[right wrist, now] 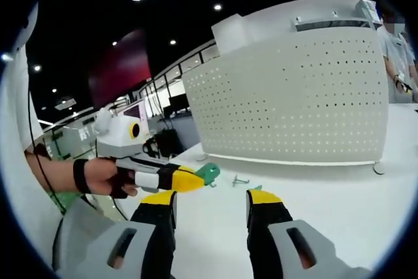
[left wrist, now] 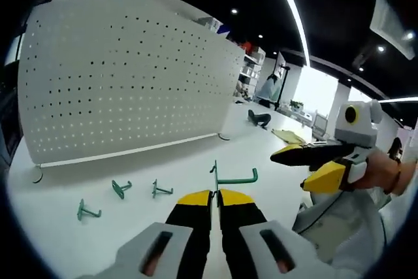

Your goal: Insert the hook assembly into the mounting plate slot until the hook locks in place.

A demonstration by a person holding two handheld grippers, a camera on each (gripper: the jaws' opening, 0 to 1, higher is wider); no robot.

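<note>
In the left gripper view the left tongs (left wrist: 215, 198) are pressed together on a green hook (left wrist: 234, 177), held above the white desk (left wrist: 59, 240). The hook's thin upright base sits between the yellow tips and its arm runs out to the right, ending in an upturned tip. Three more hooks (left wrist: 121, 188) lie on the desk to the left, well apart from the held one. Behind them the white pegboard (left wrist: 124, 76) stands upright on the desk, its rows of holes facing the camera. The right tongs (left wrist: 315, 164) come in from the right, held by a hand (left wrist: 382, 173), apart from the hook, their jaws parted.

In the right gripper view the right tongs (right wrist: 211, 199) stand wide open with nothing between them. The left tongs (right wrist: 189, 180) reach in from the left, closed on the green hook (right wrist: 209, 174), a hand (right wrist: 98, 176) behind them. Spare hooks (right wrist: 240, 181) lie near the pegboard (right wrist: 294, 96), which stands beyond on the desk (right wrist: 339, 207).
</note>
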